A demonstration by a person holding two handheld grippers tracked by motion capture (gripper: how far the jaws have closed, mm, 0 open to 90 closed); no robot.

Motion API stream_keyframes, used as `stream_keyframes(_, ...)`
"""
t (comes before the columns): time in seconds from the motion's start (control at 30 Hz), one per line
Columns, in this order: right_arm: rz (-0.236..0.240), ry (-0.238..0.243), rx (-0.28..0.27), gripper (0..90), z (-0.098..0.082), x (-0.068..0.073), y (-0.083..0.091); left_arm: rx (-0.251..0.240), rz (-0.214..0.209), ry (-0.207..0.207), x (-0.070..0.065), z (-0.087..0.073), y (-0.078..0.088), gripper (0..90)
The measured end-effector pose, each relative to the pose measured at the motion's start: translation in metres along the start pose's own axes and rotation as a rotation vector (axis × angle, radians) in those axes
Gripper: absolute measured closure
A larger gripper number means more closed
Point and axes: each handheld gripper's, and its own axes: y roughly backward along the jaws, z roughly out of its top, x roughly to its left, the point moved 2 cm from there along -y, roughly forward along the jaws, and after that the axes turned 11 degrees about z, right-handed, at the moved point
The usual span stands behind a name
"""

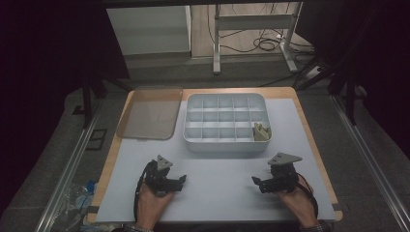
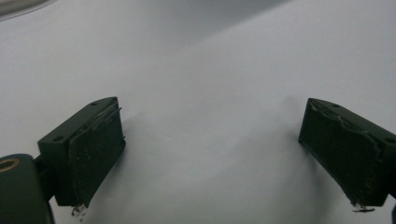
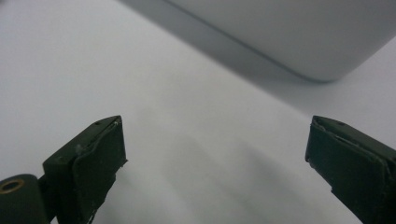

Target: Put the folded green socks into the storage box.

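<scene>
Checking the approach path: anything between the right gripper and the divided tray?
Nothing: bare white table lies between the right gripper and the divided tray in the high view; the right gripper view shows the same.

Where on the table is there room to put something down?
The widest bare patch of the white table top lies between the left gripper and right gripper, in front of the grey plastic compartment tray. Right of the tray is a narrower strip. The back is crowded by the tray and the clear plastic lid.
</scene>
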Motion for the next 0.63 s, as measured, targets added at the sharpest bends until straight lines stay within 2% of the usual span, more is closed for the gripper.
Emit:
stream_keyframes(0.23,-0.019,0.005,0.036,5.4,-0.014,-0.001,-0.014,-0.001,0.001,0.0,0.0,0.0,0.0,6.3)
stream_keyframes(0.27,-0.008,-0.01,0.01,5.4,-0.017,-0.002,-0.014,-0.001,0.001,-0.001,0.0,0.0,0.0,6.3)
stream_keyframes(0.63,-0.011,-0.005,0.006,5.3,-0.018,-0.001,-0.015,0.001,0.0,0.002,0.0,0.0,0.0,6.1)
